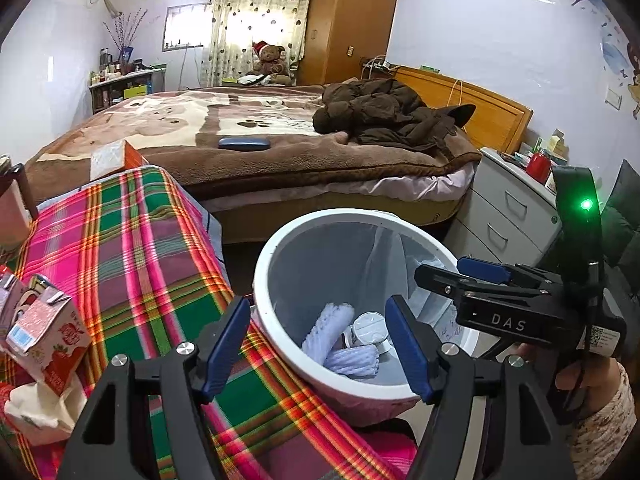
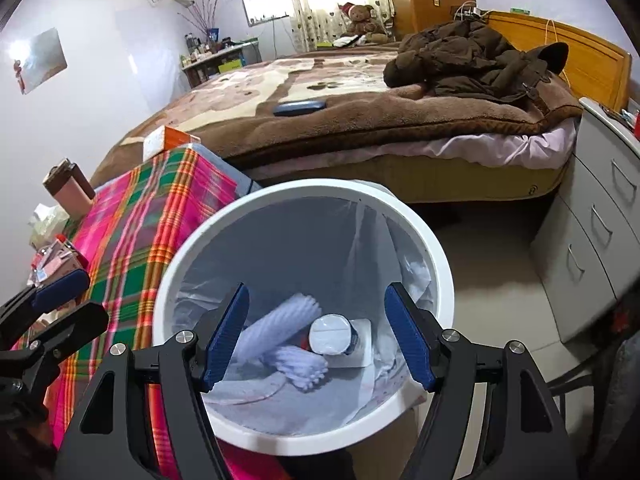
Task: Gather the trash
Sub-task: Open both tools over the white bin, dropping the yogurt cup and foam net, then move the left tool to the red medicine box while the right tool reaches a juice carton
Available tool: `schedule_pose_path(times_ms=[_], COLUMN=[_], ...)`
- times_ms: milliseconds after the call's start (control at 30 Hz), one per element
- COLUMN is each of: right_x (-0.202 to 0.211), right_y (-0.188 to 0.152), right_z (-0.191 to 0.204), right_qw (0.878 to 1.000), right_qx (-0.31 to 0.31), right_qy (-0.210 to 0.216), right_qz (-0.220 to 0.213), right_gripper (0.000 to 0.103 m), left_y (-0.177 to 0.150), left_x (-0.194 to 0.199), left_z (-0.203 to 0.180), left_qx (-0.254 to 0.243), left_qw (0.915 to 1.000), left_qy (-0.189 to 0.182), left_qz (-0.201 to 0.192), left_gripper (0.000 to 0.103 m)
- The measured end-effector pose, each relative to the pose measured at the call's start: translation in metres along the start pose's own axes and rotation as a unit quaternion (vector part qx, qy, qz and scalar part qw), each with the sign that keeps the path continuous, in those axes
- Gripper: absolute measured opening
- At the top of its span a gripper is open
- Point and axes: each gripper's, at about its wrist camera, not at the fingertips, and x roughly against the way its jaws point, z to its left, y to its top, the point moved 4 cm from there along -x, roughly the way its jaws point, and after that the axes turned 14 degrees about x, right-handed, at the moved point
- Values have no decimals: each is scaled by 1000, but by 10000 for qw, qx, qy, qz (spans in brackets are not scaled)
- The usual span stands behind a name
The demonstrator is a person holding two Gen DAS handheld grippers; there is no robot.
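A white trash bin (image 1: 264, 264) (image 2: 180, 248) with a clear liner stands beside the plaid-covered table (image 1: 132, 248). Inside it lie white foam net sleeves (image 2: 276, 332) and a round white-lidded container (image 2: 330, 334). My left gripper (image 1: 316, 304) is open and empty, over the bin's near-left rim and the table edge. My right gripper (image 2: 318, 292) is also open and empty, above the bin's mouth; in the left wrist view the right gripper (image 1: 460, 274) shows at the right, held by a hand. A pink juice carton (image 1: 48, 336) and a crumpled tissue (image 1: 40, 408) lie on the table.
A bed (image 2: 360, 120) with a brown coat (image 2: 472, 60) and a dark blue case (image 2: 300, 108) fills the room behind. A grey drawer cabinet (image 2: 592, 220) stands to the right. An orange box (image 1: 116, 156) and a pink flask (image 2: 68, 188) sit at the table's far end.
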Motion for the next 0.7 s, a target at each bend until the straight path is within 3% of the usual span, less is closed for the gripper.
schedule_pose_path(times_ms=[367, 700], right_x=[19, 31], right_y=[4, 6], right_z=[21, 66], right_qw=[9991, 9931], right_qx=[37, 450], right_qy=[183, 661], right_qz=[-381, -854], right_gripper=[72, 72], left_y=[-4, -26], left_x=[36, 81], left_z=[19, 57], left_qx=[137, 426], left_qw=[9994, 9963], left_qy=[139, 464], left_qz=[-276, -592], left_gripper=[73, 76])
